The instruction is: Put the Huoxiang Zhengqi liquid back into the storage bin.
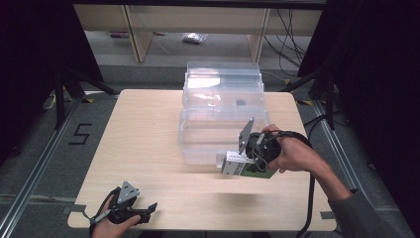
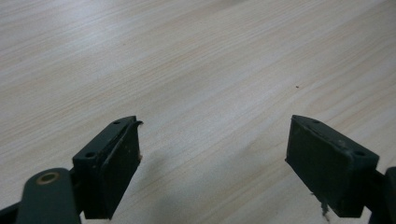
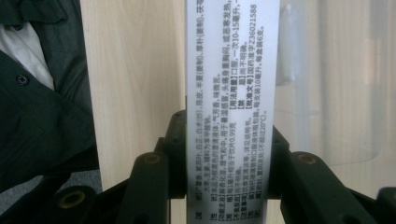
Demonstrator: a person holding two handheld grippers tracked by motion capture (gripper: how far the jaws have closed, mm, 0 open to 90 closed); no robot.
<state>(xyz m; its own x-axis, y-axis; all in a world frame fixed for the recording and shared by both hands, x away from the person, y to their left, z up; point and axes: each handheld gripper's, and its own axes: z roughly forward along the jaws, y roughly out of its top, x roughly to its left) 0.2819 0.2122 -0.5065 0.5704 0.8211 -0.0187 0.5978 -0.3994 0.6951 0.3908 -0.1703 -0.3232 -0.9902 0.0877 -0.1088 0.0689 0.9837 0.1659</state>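
So the right gripper (image 1: 229,163) was clamped on a box (image 1: 236,166), a white and green carton, held up off the table (image 1: 148,134) at the near right, just in front of the near wall of the clear bin (image 1: 198,141). In the right gripper view the box (image 3: 232,93) ran straight up between the two black jaws, which pressed on both of its long sides, and its white face was packed with small printed text. The wood top sat behind it on one side and the bin's hazy plastic (image 3: 336,93) on the other, with a dark sleeve (image 3: 42,116) at the left edge of that view. The right hand (image 1: 292,153) came in from the right with its cable trailing back toward the near edge. The left gripper (image 1: 148,210) was parked at the near left corner of the table, well apart from the box, pointing right. In the left gripper view its jaws stood wide apart over bare wood (image 2: 196,70), nothing between them. The bin itself sat at the middle to far side of the table, lid off, with a small dark thing (image 1: 241,103) inside near its far right part that I couldn't make out.
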